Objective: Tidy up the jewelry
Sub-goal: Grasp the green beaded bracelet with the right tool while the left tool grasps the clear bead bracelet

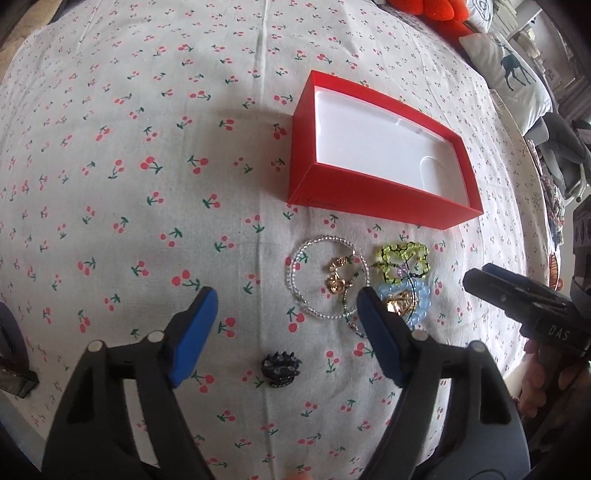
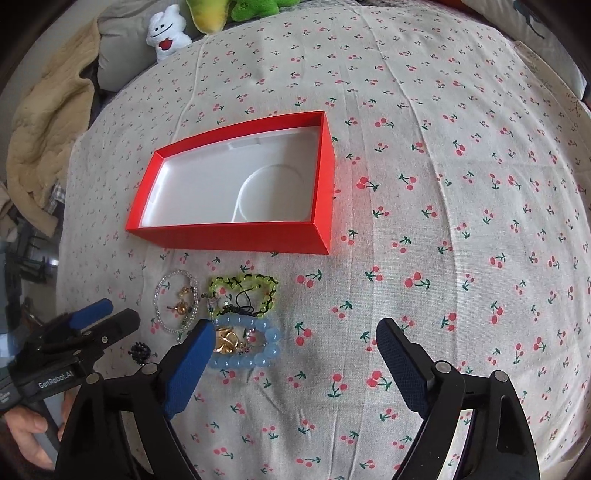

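An open red box (image 1: 321,184) (image 2: 229,240) with a white lining lies on the cherry-print cloth. In front of it sits a cluster of jewelry: a clear bead bracelet (image 1: 295,284) (image 2: 159,295), gold earrings (image 1: 338,282) (image 2: 181,304), a yellow-green bead bracelet (image 1: 406,254) (image 2: 240,284), a pale blue bead bracelet (image 1: 421,299) (image 2: 269,349) with a gold piece (image 2: 227,341) inside it, and a small dark hair claw (image 1: 279,367) (image 2: 141,350). My left gripper (image 1: 286,302) hangs open above the clear bracelet and the claw. My right gripper (image 2: 295,332) is open just right of the blue bracelet.
The cherry-print cloth (image 1: 147,166) (image 2: 461,221) covers the whole surface. Plush toys (image 2: 166,31) and a beige blanket (image 2: 44,129) lie at the far left edge, a deer-print pillow (image 1: 513,74) and red cushion at the right. A hand (image 2: 26,428) holds the left gripper's handle.
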Demonstrator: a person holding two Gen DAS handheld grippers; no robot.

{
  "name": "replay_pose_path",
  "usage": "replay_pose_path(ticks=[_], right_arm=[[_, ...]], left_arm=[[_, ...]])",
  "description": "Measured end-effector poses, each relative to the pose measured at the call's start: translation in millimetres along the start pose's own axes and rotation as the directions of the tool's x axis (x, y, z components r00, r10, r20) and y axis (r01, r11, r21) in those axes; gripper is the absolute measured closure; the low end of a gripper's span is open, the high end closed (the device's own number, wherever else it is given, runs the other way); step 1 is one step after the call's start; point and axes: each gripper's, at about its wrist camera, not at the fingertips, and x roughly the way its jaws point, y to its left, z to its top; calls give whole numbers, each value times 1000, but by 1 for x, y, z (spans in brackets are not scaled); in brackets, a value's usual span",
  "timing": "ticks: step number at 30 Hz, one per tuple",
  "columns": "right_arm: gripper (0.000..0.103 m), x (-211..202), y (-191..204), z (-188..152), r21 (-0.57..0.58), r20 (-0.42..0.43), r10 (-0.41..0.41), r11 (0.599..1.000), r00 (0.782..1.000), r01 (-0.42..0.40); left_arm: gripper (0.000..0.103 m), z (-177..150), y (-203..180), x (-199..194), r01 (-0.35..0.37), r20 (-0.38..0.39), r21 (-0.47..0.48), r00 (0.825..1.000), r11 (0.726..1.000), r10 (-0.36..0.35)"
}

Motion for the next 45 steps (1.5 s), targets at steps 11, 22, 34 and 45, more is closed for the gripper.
replay_pose_path(ticks=[11, 22, 34, 45], right_arm=[[65, 34, -2, 15, 78, -49, 85, 994, 995, -81], [84, 54, 12, 20, 46, -39, 21, 999, 999, -19], [96, 51, 35, 8, -47, 8, -54, 997, 999, 54], [97, 6, 37, 1, -64, 83, 20, 998, 996, -15]], left_arm=[[69, 10, 1, 22, 0, -31, -21, 1000, 1000, 0], [86, 8, -18, 34, -120, 6, 68, 993, 990, 120], [98, -1, -22, 22, -153, 55, 83, 987, 985, 149], [98, -8, -17, -21, -85, 116, 84, 990, 993, 75]])
